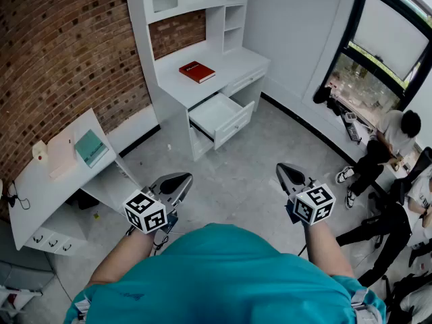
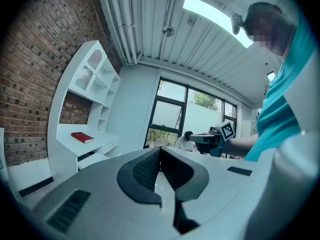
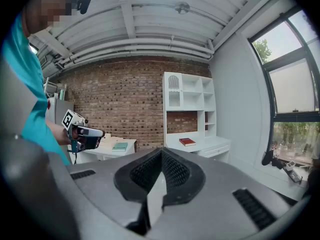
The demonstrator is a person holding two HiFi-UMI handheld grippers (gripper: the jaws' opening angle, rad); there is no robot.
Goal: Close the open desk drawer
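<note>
The drawer (image 1: 217, 115) stands pulled out below the front edge of the white desk's surface (image 1: 233, 65). Open floor (image 1: 236, 171) separates it from both grippers. The left gripper (image 1: 181, 181) and right gripper (image 1: 285, 172) have their jaws pressed together with nothing between. The right gripper view shows the red book (image 3: 187, 142), but that gripper's body hides the drawer.

Book (image 1: 197, 71) on desk (image 1: 237, 62), open drawer (image 1: 217, 111) beneath, table (image 1: 32, 196) left, people (image 1: 395, 131) apparently seated right

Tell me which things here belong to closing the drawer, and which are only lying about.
For the job: open drawer, white desk, left claw, right claw (both shut, empty).

Lying about: red book on the desk, teal notebook on the side table.
</note>
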